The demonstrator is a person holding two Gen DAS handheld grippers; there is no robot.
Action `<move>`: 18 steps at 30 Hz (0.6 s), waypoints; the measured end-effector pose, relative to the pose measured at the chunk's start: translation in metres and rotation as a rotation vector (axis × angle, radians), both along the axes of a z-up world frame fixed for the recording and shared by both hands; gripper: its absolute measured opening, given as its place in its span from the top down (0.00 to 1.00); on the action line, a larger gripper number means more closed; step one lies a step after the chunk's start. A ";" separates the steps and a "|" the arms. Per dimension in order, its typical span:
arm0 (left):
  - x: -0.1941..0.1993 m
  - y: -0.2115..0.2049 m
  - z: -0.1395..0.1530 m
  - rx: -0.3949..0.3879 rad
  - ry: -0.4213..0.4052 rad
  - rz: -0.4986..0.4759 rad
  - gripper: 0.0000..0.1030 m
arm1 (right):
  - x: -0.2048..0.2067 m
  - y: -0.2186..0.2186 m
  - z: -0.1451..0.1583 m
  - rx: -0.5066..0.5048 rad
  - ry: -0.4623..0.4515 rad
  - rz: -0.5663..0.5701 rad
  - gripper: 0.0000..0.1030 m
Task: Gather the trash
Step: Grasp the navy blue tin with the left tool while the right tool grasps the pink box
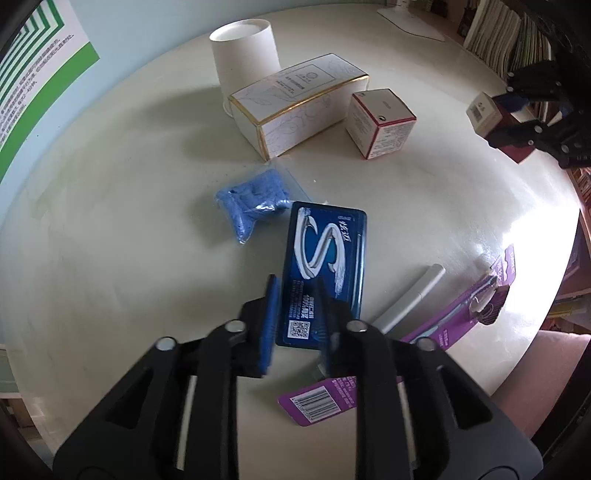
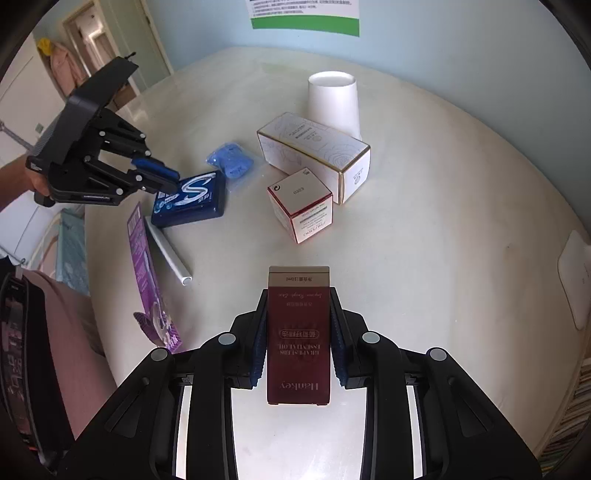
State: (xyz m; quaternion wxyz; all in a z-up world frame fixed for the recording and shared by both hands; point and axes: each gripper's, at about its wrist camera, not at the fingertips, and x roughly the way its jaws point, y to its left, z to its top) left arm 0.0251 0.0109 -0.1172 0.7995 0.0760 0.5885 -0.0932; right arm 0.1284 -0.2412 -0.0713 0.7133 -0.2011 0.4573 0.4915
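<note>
The blue gum pack (image 1: 325, 273) serves as the landmark. Its near end is hidden behind the left gripper (image 1: 295, 295), whose right finger (image 1: 328, 325) is smeared with motion blur, so contact with the pack cannot be told. Right of the pack, the purple card (image 1: 491, 295) runs under that gripper's frame and its print is too small to read. Beyond the pack, the white cup (image 1: 245, 55) has its base hidden behind the long white box (image 1: 295, 107). Far right of the pack, the books (image 1: 498, 33) are cut off by the picture's edge.
</note>
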 end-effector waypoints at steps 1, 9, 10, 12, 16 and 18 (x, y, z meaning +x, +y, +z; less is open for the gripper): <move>0.001 0.003 0.001 -0.006 -0.012 0.007 0.49 | -0.001 0.000 -0.001 -0.002 0.000 -0.011 0.71; 0.014 -0.005 -0.022 0.031 -0.003 -0.047 0.25 | 0.001 0.004 -0.037 -0.068 0.032 -0.063 0.67; 0.017 -0.008 -0.025 0.035 0.004 -0.051 0.25 | 0.001 0.004 -0.040 -0.074 0.029 -0.068 0.61; 0.020 -0.013 -0.030 0.039 0.014 -0.055 0.24 | -0.001 0.003 -0.041 -0.074 0.008 -0.074 0.30; 0.027 -0.023 -0.037 0.044 0.028 -0.059 0.23 | -0.007 0.003 -0.045 -0.085 -0.003 -0.035 0.30; 0.033 -0.024 -0.040 0.022 0.037 -0.056 0.27 | -0.010 0.001 -0.048 -0.095 -0.015 -0.025 0.33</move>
